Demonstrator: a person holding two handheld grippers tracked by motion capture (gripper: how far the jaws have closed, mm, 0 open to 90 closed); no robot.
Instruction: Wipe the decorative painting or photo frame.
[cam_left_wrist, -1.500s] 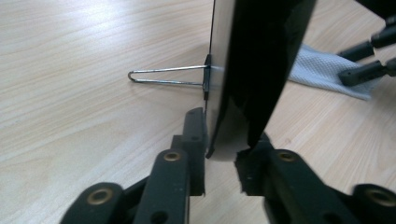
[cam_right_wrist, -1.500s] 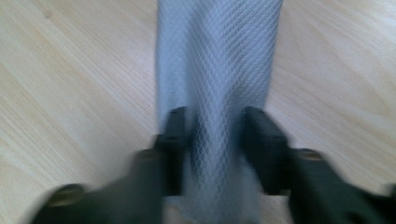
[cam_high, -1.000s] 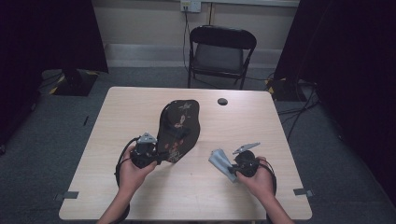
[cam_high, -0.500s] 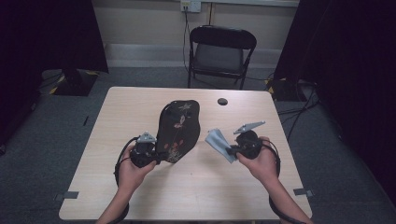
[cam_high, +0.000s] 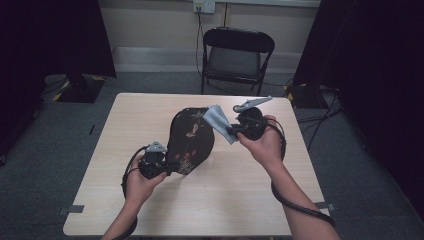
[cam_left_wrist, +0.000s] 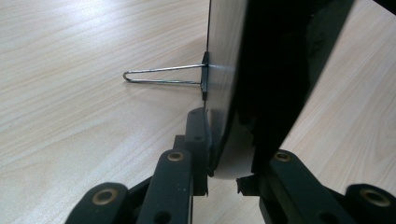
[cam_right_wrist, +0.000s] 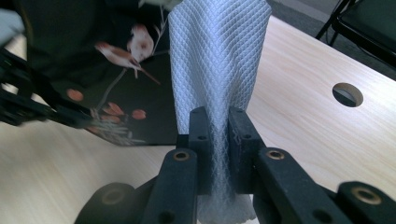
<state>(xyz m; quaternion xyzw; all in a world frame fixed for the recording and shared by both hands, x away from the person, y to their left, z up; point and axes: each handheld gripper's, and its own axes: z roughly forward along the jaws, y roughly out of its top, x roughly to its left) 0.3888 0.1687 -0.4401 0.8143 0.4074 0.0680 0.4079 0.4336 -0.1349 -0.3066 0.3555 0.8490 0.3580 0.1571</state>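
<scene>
A black oval plate (cam_high: 190, 140) painted with birds and flowers stands tilted on the table, its decorated face toward the person. My left gripper (cam_high: 167, 167) is shut on its lower left edge. In the left gripper view the jaws (cam_left_wrist: 224, 158) pinch the plate's rim (cam_left_wrist: 261, 70), and a wire loop (cam_left_wrist: 163, 74) sticks out from its back. My right gripper (cam_high: 231, 131) is raised beside the plate's upper right edge, shut on a pale blue cloth (cam_high: 217, 120). The cloth (cam_right_wrist: 217, 60) rises from between the jaws (cam_right_wrist: 218, 140) in front of the plate (cam_right_wrist: 107, 70).
The light wooden table (cam_high: 150, 115) has a round cable hole (cam_right_wrist: 348, 94) near its far edge. A black folding chair (cam_high: 235, 55) stands behind the table. Cables trail from both grippers over the near tabletop.
My right hand has lifted the cloth up and toward the plate's top edge. The left hand kept its grip in place, and the plate's painted face now shows more fully.
</scene>
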